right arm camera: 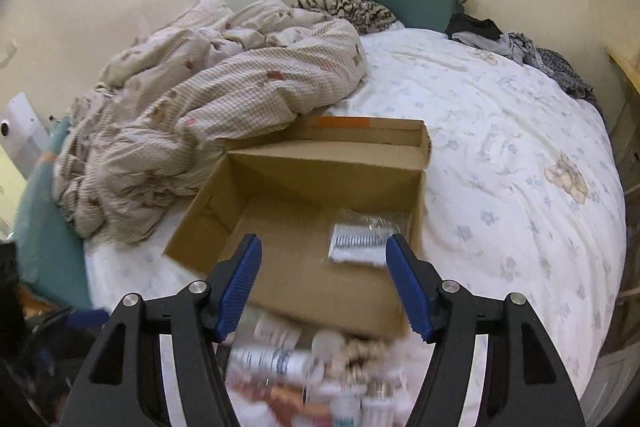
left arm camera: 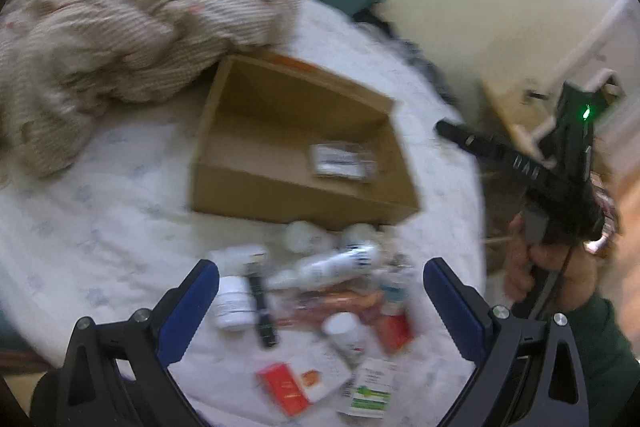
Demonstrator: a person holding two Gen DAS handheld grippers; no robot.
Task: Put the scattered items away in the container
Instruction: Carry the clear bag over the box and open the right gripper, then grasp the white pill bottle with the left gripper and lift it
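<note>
- Sitting on the white bed sheet (right arm camera: 500, 131), a cardboard box (right arm camera: 256, 195) lies open near the near edge of the bed, its lid flap folded back toward the rumpled duvet (right arm camera: 208, 83).
- One clear packet (right arm camera: 360, 239) rests on the box floor, by its right wall.
- Between the box and the near edge of the bed lies a blurred heap of items: a white spray bottle (left arm camera: 340, 261), a white pill jar (left arm camera: 232, 303), a black tube (left arm camera: 262, 311), a red carton (left arm camera: 284, 387) and a green-and-white carton (left arm camera: 370, 389).
- The left gripper (left arm camera: 320, 311) hangs over this heap, jaws spread wide, nothing between them.
- The right gripper (right arm camera: 324, 287) is over the box's near wall, jaws wide apart and empty; a hand (left arm camera: 548, 275) in a green sleeve grips its handle.
</note>
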